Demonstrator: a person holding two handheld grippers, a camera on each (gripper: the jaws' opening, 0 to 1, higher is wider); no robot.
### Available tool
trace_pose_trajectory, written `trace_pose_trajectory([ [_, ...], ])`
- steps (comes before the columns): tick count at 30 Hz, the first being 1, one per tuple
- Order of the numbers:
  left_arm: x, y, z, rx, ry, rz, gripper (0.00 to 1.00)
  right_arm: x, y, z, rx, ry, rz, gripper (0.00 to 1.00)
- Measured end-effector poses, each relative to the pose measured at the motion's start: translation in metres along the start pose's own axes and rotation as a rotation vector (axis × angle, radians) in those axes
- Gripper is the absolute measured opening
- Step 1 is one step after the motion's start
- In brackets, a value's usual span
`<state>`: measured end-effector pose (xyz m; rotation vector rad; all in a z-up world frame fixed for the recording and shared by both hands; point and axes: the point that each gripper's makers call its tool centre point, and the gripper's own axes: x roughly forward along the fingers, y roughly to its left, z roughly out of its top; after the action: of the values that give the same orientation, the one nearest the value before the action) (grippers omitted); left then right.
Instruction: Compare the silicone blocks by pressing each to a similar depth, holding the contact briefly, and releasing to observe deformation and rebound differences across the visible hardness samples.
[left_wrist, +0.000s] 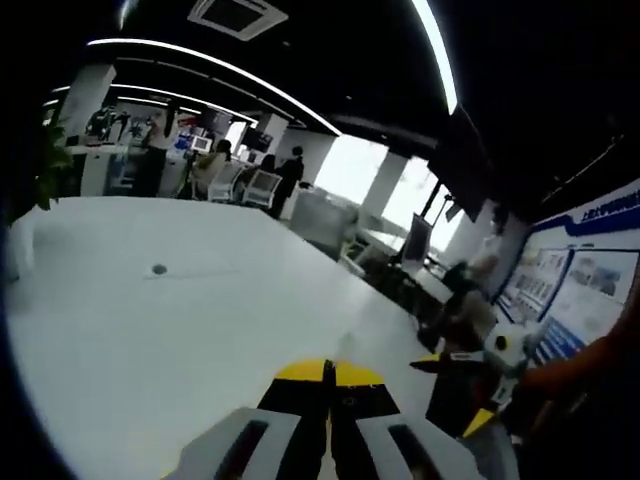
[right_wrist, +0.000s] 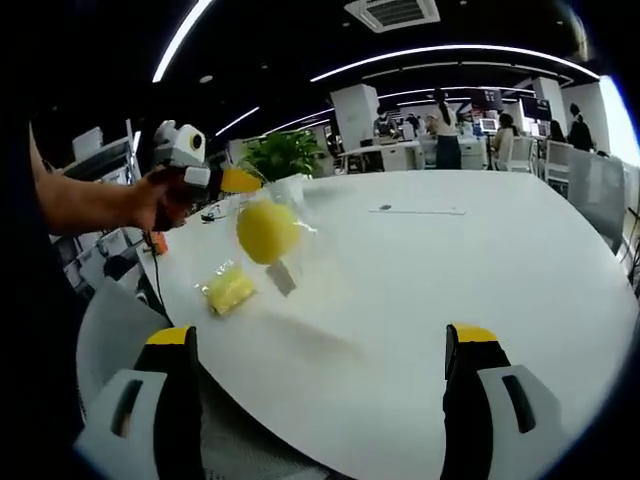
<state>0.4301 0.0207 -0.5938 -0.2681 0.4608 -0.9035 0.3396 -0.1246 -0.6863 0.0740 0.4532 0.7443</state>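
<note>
I am lifting a yellow silicone ball in its clear bag (right_wrist: 268, 228) off the white table (right_wrist: 420, 300) with my left tongs (right_wrist: 240, 181), which are pinching the bag's top up and to the left of my right tongs (right_wrist: 325, 375); their own view shows the jaws pressed together. A second yellow block (right_wrist: 229, 289) is lying on the table just below the hanging bag, ahead of my right tongs' left jaw. My right tongs are hovering spread wide and empty, so I judge I am only setting out samples; next I should be lowering the bag down and bringing a jaw onto a block to press.
</note>
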Motion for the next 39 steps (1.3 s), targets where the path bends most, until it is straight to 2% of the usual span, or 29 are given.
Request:
trace_pose_trajectory([
  [2, -0.003, -0.006, 0.009, 0.016, -0.012, -0.010, 0.00, 0.001, -0.003, 0.001, 0.004, -0.003, -0.003, 0.96],
  [4, -0.006, -0.017, 0.017, 0.043, -0.016, -0.047, 0.00, 0.001, -0.004, 0.007, 0.003, -0.014, -0.001, 0.96],
  [11, -0.017, -0.040, 0.041, 0.060, -0.037, -0.098, 0.00, 0.000, -0.008, 0.025, -0.008, -0.056, 0.009, 0.96],
  [13, -0.019, -0.047, 0.045, 0.072, -0.041, -0.106, 0.00, 0.000, -0.008, 0.029, -0.010, -0.063, 0.012, 0.97],
  [16, -0.024, -0.052, 0.051, 0.082, -0.047, -0.114, 0.00, -0.004, -0.006, 0.044, -0.028, -0.115, 0.023, 0.97],
  [19, -0.028, -0.054, 0.057, 0.076, -0.056, -0.125, 0.00, -0.005, -0.003, 0.049, -0.039, -0.126, 0.029, 0.97],
  [26, -0.034, -0.068, 0.059, 0.092, -0.053, -0.151, 0.00, -0.007, 0.005, 0.070, -0.068, -0.193, 0.059, 0.97],
  [32, -0.042, -0.079, 0.065, 0.075, -0.074, -0.172, 0.00, -0.004, 0.022, 0.094, -0.098, -0.258, 0.147, 0.96],
  [36, -0.050, -0.090, 0.073, 0.079, -0.080, -0.199, 0.00, -0.001, 0.032, 0.119, -0.093, -0.319, 0.199, 0.96],
  [39, -0.054, -0.097, 0.080, 0.081, -0.098, -0.216, 0.00, 0.002, 0.043, 0.131, -0.106, -0.334, 0.247, 0.96],
])
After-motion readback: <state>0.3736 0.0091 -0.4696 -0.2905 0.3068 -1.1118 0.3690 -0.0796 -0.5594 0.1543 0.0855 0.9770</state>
